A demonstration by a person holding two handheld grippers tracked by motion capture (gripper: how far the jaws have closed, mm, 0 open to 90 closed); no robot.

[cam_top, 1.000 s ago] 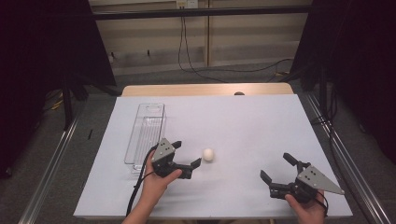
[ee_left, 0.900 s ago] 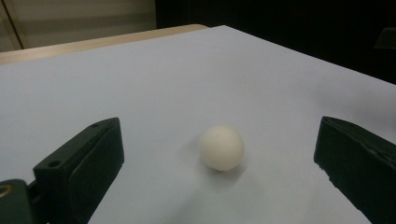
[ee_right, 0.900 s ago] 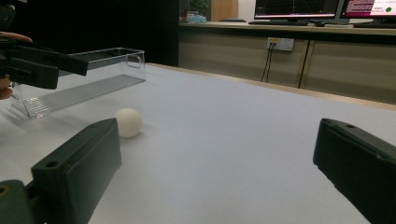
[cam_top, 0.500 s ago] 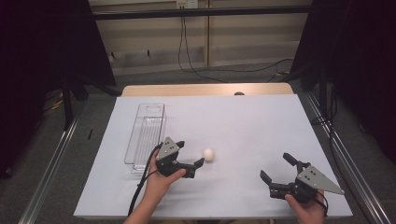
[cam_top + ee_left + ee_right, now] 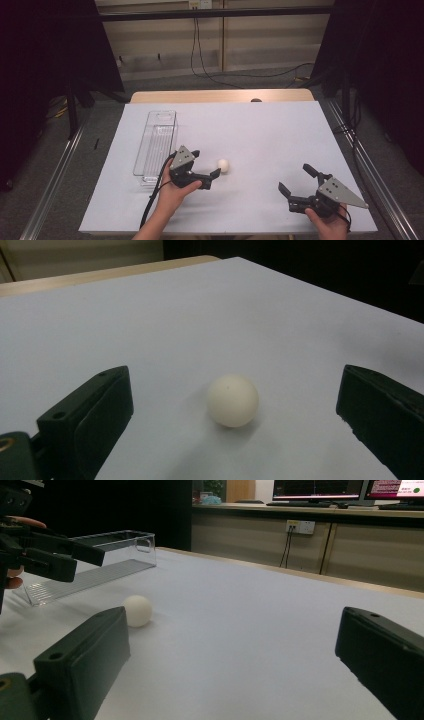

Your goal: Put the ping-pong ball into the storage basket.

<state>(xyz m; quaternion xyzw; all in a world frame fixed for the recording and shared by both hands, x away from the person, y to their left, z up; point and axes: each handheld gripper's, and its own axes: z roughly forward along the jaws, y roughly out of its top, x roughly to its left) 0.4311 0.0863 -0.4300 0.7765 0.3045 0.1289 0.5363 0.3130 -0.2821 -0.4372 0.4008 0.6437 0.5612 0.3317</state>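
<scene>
From my seat, the left gripper (image 5: 232, 405) has both jaws cut off by the bottom and side edges of its own view, so I can't see how they join. In the high view my right hand (image 5: 327, 225) and the left forearm (image 5: 160, 220) run off the bottom edge. The monitors (image 5: 345, 489) in the right gripper view are cropped at the top, their text too small to read.
</scene>
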